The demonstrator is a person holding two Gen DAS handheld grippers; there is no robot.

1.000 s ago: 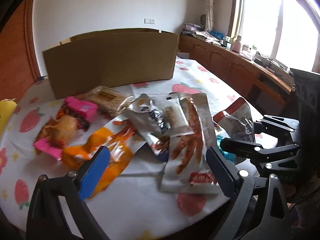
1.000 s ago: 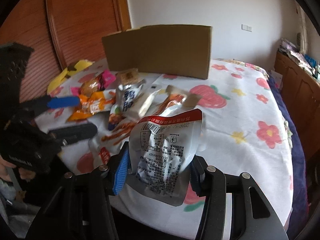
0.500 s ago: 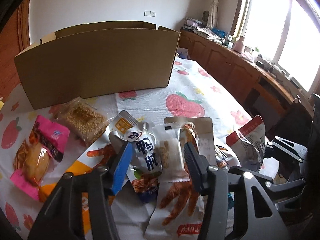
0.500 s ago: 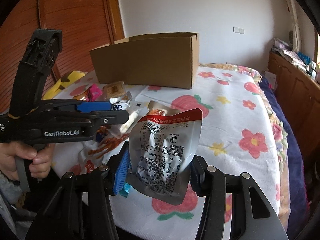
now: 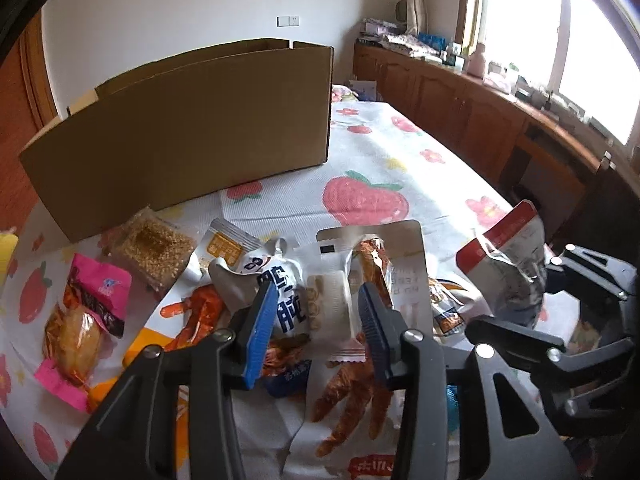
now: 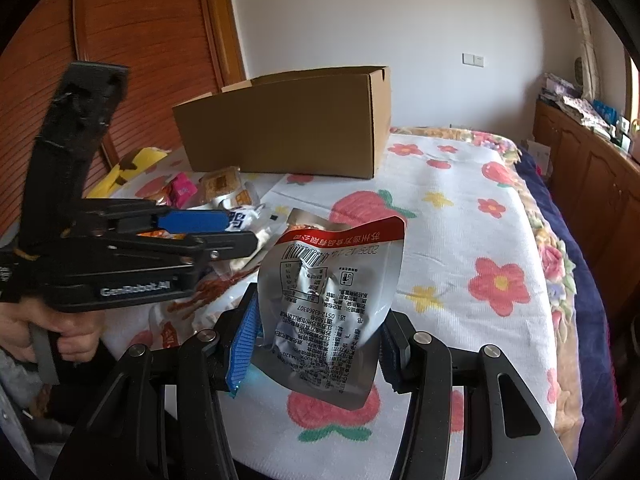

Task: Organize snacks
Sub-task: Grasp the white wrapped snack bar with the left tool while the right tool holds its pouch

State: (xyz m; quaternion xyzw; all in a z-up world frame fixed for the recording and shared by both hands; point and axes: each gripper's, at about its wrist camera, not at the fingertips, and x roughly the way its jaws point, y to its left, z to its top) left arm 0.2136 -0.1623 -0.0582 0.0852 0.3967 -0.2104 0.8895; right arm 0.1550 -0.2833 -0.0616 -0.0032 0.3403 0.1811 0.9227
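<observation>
The right claw point(image 6: 316, 344) was clamped on a silver pouch point(image 6: 328, 308) with a red band; the number "0512-63868307" read inverted. The left claw point(image 5: 316, 320) stood parted over a white packet point(image 5: 326, 312) in the snack pile point(image 5: 224, 304); its body read "GenRobot.AI". At 12 o'clock stood the cardboard box point(image 5: 180, 144). The floral cloth point(image 6: 460, 232) lay bare toward 2 o'clock, up to its edge.

Black plastic gripper frames – silver screws, ribbed blue fingers point(image 5: 262, 330), white "GenRobot.AI" lettering.
</observation>
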